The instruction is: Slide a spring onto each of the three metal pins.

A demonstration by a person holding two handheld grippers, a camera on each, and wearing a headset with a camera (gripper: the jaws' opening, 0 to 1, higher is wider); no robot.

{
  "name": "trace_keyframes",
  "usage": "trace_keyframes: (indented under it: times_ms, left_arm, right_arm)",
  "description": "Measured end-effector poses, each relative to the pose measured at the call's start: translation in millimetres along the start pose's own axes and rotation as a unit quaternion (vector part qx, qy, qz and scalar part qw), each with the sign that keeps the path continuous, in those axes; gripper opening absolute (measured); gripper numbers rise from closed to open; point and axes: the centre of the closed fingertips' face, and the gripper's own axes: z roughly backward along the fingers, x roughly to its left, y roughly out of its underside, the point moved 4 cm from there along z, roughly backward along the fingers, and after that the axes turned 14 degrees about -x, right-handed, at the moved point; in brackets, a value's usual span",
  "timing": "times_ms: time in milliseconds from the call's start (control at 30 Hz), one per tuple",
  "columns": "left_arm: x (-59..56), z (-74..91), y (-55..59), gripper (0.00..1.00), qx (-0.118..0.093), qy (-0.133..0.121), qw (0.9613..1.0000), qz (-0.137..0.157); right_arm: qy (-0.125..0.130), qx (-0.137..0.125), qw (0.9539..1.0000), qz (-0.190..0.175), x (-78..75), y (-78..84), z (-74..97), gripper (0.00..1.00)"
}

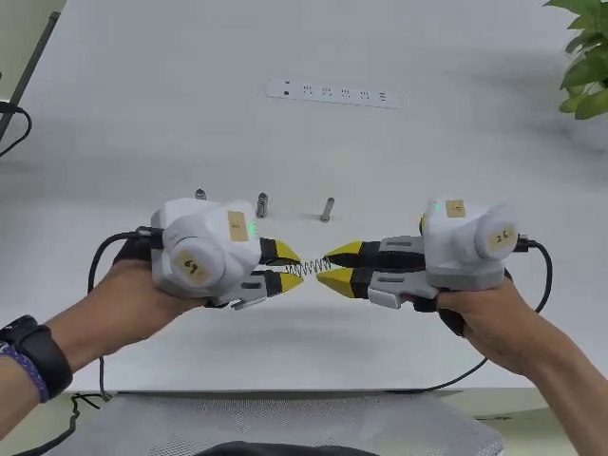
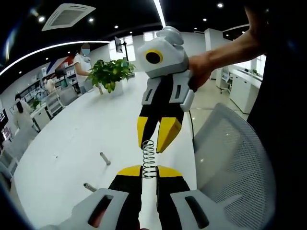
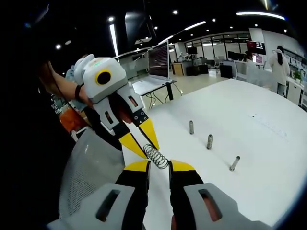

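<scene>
A small steel spring (image 1: 309,269) hangs level above the white table, stretched between my two grippers. My left gripper (image 1: 296,270) is shut on its left end, and my right gripper (image 1: 325,268) is shut on its right end. In the left gripper view the spring (image 2: 149,160) rises from my own jaws to the other gripper's yellow fingertips (image 2: 168,134). Beyond them stand three metal pins: a short left pin (image 1: 200,195), a middle pin (image 1: 262,204) that looks wrapped by a coil, and a leaning right pin (image 1: 327,209). The right gripper view has the same pins (image 3: 209,141).
A white power strip (image 1: 332,93) lies at the far side of the table (image 1: 456,152). A green plant (image 1: 584,57) stands at the back right. Black cables trail from both grippers. A mesh chair back (image 1: 285,427) sits below the table's near edge.
</scene>
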Motion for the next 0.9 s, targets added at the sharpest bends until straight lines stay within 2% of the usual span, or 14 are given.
trace_keyframes:
  times_ms: [200,600,900]
  left_arm:
    - [-2.2,-1.9,1.3,0.03,0.008,0.005,0.9999,-0.013]
    - [-4.3,-7.6,4.7,0.02,0.021,0.013,0.9991,-0.034]
    - [0.2,-13.4,2.6,0.02,0.011,0.006,0.9996,-0.023]
  right_arm:
    - [-0.004,-0.006,0.9999,-0.012,1.1,-2.4,2.2,0.10]
    - [-0.012,0.000,0.9997,-0.020,3.9,-3.5,3.8,0.09]
    - [-0.030,0.002,0.9996,-0.004,8.3,-18.0,-4.4,0.10]
